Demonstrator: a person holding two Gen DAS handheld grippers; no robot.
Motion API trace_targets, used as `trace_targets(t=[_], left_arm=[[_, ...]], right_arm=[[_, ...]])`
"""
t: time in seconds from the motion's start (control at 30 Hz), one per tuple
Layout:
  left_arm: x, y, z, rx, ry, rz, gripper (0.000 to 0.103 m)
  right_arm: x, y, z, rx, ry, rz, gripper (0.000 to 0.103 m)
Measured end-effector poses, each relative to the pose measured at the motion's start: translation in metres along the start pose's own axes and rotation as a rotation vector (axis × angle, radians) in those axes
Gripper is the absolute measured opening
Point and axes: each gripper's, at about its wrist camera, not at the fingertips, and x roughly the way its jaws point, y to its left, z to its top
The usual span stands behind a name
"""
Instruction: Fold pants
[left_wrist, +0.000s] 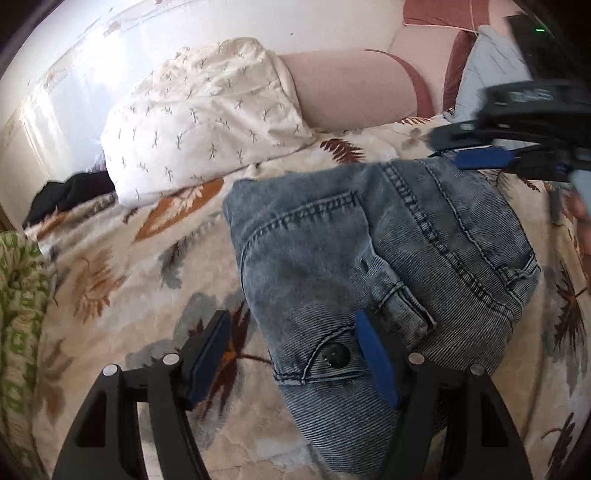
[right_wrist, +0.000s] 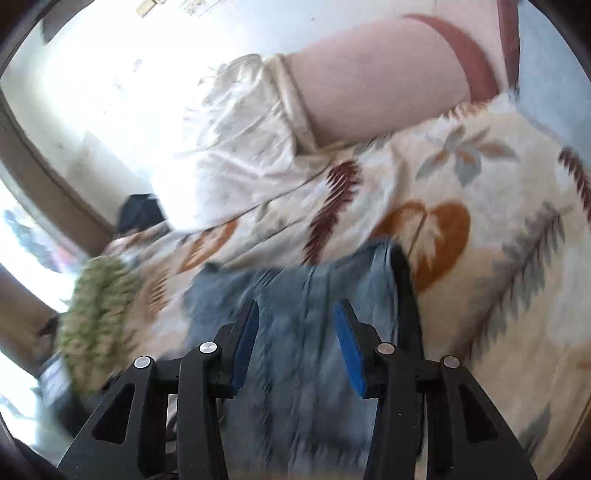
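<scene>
Left wrist view: jeans (left_wrist: 376, 266) lie on the blanket (left_wrist: 122, 280), centre to right of frame. Left gripper (left_wrist: 295, 362) at bottom centre, jaws apart, one finger on the jeans' near edge, the other over blanket. Right gripper (left_wrist: 517, 125) upper right, at the jeans' far corner. Pillow (left_wrist: 199, 118) upper left behind the jeans, bolster (left_wrist: 351, 88) right of it.

Right wrist view: jeans (right_wrist: 295, 295) under the right gripper (right_wrist: 295, 343), bottom centre.

We see daylight glare whitening the upper left in both views (fisheye bending every edge); the right wrist view is heavily motion-blurred, the left mostly sharp.
</scene>
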Motion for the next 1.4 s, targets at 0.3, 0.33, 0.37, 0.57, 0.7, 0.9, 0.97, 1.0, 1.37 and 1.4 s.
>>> trace_targets(t=[0.3,0.33,0.37,0.57,0.7,0.9,0.97,1.0,1.37,1.4], left_arm=[[0.013,0.006,-0.008,-0.074,-0.009,-0.045,0.072],[0.011,0.008,-0.006,-0.079,-0.004,-0.053,0.072],[0.009,0.011,-0.004,-0.090,0.005,-0.071,0.072],[-0.011,0.040,0.033,-0.115,-0.033,-0.067,0.072],[0.008,0.047,0.068,-0.115,-0.042,-0.016,0.072],[0.057,0.026,0.081,-0.044,0.043,0.095,0.074],[0.069,0.027,0.077,-0.066,0.088,0.094,0.076],[0.076,0.027,0.074,-0.072,0.103,0.101,0.080],[0.075,0.058,0.062,-0.247,0.100,0.012,0.095],[0.063,0.063,0.061,-0.262,0.082,0.008,0.095]], right_arm=[[0.079,-0.033,0.002,0.074,0.100,-0.043,0.064],[0.080,-0.037,0.004,0.082,0.113,-0.027,0.064],[0.078,-0.037,0.005,0.089,0.125,-0.023,0.064],[0.036,-0.024,0.000,0.121,0.133,0.027,0.068],[-0.005,-0.008,-0.016,0.055,0.097,0.071,0.068],[-0.010,0.007,-0.066,-0.113,0.144,-0.089,0.062],[-0.005,0.012,-0.081,-0.209,0.147,-0.178,0.062],[-0.006,0.012,-0.085,-0.236,0.138,-0.194,0.064],[0.011,-0.018,-0.098,-0.203,0.184,-0.224,0.097],[0.008,-0.018,-0.096,-0.199,0.189,-0.220,0.096]])
